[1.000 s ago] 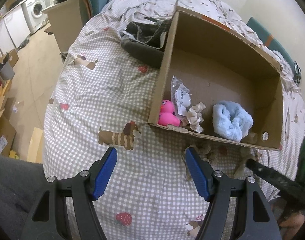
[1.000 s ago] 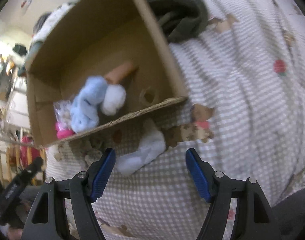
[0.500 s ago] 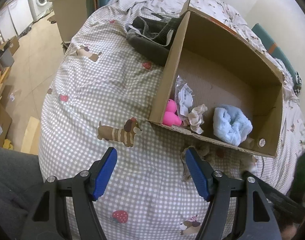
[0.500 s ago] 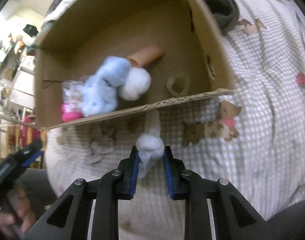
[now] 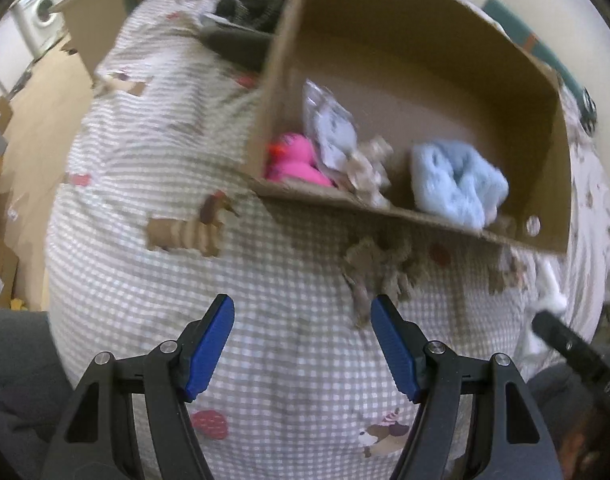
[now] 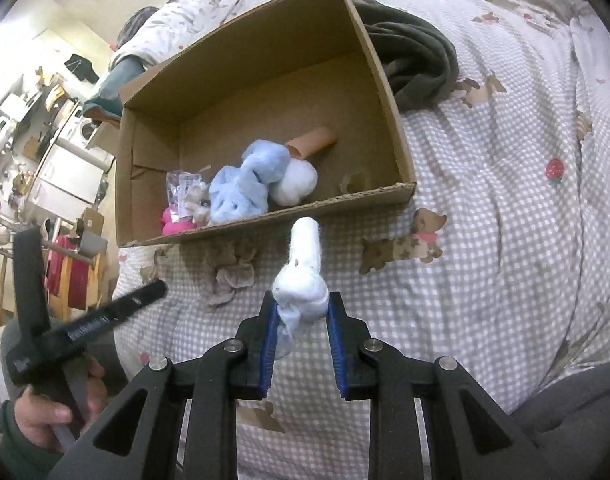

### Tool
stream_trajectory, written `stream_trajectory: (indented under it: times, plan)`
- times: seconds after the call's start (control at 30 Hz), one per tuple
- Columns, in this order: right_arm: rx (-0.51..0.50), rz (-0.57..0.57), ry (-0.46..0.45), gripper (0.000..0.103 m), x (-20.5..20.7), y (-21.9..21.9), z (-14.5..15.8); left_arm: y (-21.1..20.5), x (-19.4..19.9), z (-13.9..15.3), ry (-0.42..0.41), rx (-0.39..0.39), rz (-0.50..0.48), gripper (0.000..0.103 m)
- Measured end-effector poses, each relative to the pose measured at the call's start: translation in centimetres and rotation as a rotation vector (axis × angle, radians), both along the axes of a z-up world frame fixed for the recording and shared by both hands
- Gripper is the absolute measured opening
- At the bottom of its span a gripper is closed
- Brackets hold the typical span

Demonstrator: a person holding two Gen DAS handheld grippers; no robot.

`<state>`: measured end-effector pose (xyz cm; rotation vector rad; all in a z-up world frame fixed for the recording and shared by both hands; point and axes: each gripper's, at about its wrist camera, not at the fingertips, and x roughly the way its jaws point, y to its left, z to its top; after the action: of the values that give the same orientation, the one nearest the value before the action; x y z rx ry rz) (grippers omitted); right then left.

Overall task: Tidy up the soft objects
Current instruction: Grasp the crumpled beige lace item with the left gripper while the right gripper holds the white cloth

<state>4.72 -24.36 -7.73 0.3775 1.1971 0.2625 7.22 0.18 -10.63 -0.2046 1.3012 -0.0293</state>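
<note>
1. My right gripper (image 6: pixel 301 316) is clamped on a white soft toy (image 6: pixel 303 276), pinched at its bulky end so the thin end hangs toward the cardboard box (image 6: pixel 389 92).
2. The toy sits just in front of the box's near wall, above the checked bedspread (image 6: pixel 505 220).
3. My left gripper (image 5: pixel 301 344) is released, nothing between its pads, aimed beside a beige fabric scrap (image 5: pixel 379 268), probably the next pick, though the view's blurry.
4. The blue fluffy item (image 6: pixel 245 184) is already in the box.
</note>
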Motion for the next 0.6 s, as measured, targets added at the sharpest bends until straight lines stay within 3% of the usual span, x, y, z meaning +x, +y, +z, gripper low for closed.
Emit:
stream_trajectory:
  times: [0.13,0.33,0.5,0.57,0.6]
  plan:
    - [0.013,-0.005,-0.005,0.026,0.1,0.0,-0.4,-2.0,0.7,-1.4,0.027,-0.028,-0.052,0.068]
    - [0.062,-0.068,0.022,0.026,0.2,-1.7,-1.0,-5.8,2.8,-4.2,0.055,0.003,-0.145,0.069]
    - [0.057,-0.065,0.02,0.026,0.1,-1.7,-0.9,-6.8,3.5,-4.7,0.003,0.042,-0.17,0.071]
    - [0.054,-0.063,0.022,0.026,0.1,-1.5,-0.9,-6.7,3.6,-4.6,-0.021,0.043,-0.166,0.046]
    - [0.055,-0.063,0.023,0.026,0.1,-1.4,-0.9,-6.6,3.6,-4.7,-0.006,0.016,-0.173,0.025]
